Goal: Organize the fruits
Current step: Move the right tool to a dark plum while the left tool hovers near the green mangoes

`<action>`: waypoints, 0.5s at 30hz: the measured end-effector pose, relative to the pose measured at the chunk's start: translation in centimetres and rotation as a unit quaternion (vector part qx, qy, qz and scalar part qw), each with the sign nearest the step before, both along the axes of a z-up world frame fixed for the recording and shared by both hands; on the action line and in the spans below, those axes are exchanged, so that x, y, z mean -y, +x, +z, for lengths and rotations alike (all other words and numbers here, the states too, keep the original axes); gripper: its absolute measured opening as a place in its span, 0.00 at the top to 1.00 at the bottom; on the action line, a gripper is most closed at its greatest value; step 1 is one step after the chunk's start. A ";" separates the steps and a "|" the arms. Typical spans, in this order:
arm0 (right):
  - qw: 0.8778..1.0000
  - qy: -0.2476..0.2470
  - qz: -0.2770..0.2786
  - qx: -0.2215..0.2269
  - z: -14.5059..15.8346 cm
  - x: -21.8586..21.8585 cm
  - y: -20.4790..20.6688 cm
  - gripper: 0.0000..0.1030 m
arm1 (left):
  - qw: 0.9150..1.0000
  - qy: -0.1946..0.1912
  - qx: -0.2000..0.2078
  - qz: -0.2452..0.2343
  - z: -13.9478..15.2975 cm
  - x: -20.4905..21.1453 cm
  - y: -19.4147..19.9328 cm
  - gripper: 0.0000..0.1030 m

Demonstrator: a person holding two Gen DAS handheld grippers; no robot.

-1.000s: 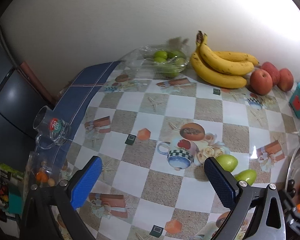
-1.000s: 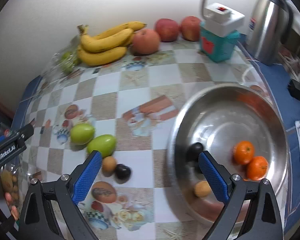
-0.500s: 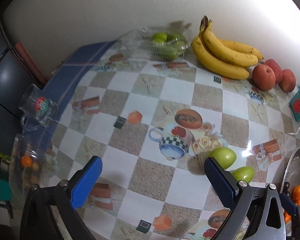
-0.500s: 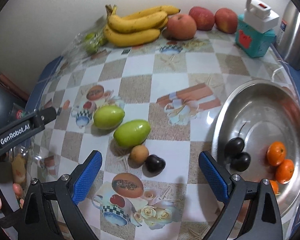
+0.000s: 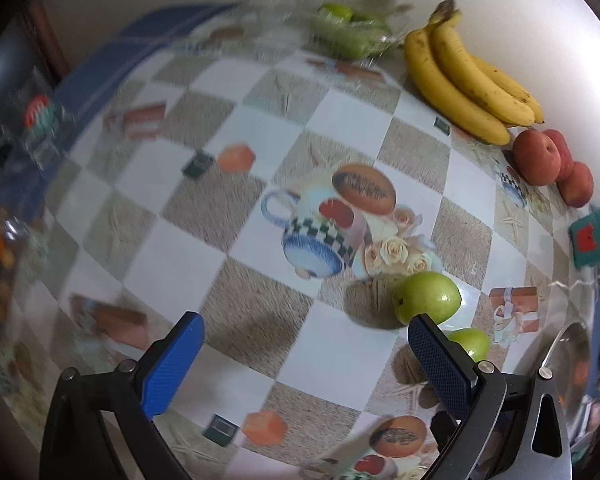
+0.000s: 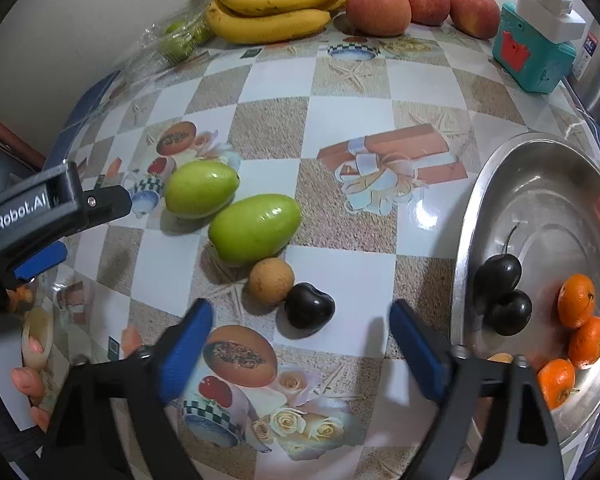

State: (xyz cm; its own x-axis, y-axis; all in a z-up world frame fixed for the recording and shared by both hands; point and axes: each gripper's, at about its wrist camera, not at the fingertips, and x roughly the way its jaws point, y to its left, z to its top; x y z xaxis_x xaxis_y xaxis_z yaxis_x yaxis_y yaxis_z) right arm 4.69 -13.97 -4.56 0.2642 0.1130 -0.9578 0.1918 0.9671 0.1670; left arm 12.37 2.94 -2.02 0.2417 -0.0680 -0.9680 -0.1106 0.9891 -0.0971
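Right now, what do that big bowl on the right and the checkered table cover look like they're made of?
The bowl looks like polished metal, probably stainless steel: silvery, with blurred mirror reflections of the fruit inside. The table cover looks like glossy plastic or vinyl, possibly oilcloth: printed pictures and bright glare spots on a smooth surface.

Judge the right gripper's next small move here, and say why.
Probably lower the right gripper onto the dark cherry and shut. Its jaws, just narrowing, hold nothing, the cherry lies loose on the table just ahead of them, and two like it already sit in the steel bowl.
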 end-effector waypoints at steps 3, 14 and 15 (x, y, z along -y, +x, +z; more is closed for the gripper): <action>1.000 -0.003 0.001 -0.006 -0.4 0.1 0.1 0.28 | 1.000 -0.015 -0.010 0.014 -0.4 -0.3 0.0 0.00; 1.000 0.002 0.006 -0.004 -0.5 0.1 0.0 0.54 | 0.999 -0.026 -0.008 0.017 -0.1 -0.1 -0.1 0.00; 1.000 0.003 0.006 -0.004 -0.5 0.1 0.0 0.56 | 0.999 -0.027 -0.008 0.017 0.0 -0.2 -0.1 0.00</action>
State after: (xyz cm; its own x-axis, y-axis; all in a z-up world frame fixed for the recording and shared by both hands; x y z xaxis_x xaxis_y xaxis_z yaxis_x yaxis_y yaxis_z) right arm 4.67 -14.10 -5.04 0.2547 0.1223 -0.9592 0.1809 0.9684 0.1715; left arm 12.27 3.13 -2.05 0.2295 -0.1121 -0.9668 -0.1451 0.9783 -0.1479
